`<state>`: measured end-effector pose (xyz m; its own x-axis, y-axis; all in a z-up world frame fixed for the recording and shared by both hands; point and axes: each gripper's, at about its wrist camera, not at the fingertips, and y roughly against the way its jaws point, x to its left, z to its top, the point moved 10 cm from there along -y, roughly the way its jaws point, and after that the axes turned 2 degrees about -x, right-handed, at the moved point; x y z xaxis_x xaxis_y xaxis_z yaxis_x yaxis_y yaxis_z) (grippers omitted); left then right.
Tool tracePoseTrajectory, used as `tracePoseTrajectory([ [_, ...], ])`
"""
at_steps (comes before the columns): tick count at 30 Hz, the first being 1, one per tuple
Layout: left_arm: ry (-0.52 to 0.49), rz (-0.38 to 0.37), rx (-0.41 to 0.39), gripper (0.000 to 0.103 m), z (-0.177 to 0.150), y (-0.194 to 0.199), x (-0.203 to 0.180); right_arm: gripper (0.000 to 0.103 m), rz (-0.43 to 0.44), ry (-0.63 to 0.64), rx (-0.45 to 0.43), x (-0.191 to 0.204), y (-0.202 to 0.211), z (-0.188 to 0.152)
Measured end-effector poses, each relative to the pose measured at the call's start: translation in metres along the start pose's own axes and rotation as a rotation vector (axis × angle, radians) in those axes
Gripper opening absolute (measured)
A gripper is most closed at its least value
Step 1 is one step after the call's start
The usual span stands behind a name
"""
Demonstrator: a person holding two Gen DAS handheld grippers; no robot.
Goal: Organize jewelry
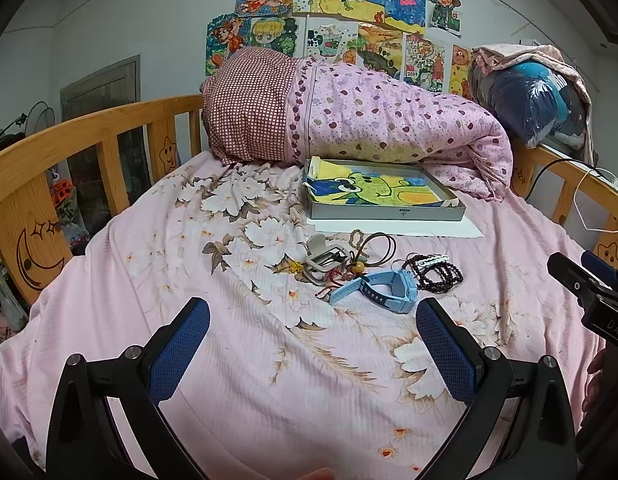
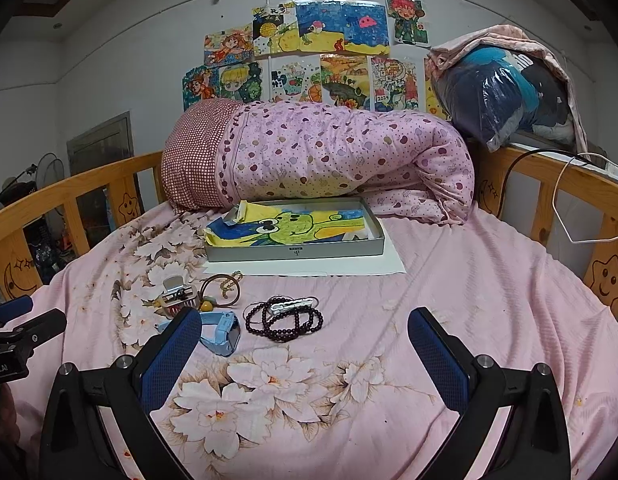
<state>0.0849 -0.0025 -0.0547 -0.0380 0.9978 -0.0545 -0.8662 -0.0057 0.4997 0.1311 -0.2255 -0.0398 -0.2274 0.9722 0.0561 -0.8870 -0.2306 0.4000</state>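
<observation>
With both the left tongs (image 1: pixel 313 332) and right tongs (image 2: pixel 305 340) held wide and empty, the tangled bead bracelet (image 2: pixel 285 320) could be snagged on the soft bedsheet (image 2: pixel 449 280)

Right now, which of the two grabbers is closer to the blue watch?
Probably the right gripper: its left finger overlaps the blue watch. The left gripper sits back, the watch ahead between its open fingers.

One blue watch (image 1: pixel 379 286) is counted on the bedsheet, with one string of dark beads (image 2: pixel 285 320) at its 3 o'clock and one grey hair claw (image 1: pixel 323 258) at its 10 o'clock. One brown cord loop (image 2: pixel 221 290) is seen. One shallow grey box (image 2: pixel 295 236) is counted at 12 o'clock, one rolled quilt (image 2: pixel 317 156) behind it, and two grippers, left (image 1: pixel 313 334) and right (image 2: pixel 305 344), both spread wide
</observation>
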Motion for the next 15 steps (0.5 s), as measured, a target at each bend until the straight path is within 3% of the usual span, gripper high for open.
tracePoseTrajectory([
  [15, -0.001, -0.001, -0.002, 0.101, 0.0005, 0.0023, -0.0018, 0.103, 0.002, -0.004, 0.001, -0.0006, -0.0002, -0.0003],
])
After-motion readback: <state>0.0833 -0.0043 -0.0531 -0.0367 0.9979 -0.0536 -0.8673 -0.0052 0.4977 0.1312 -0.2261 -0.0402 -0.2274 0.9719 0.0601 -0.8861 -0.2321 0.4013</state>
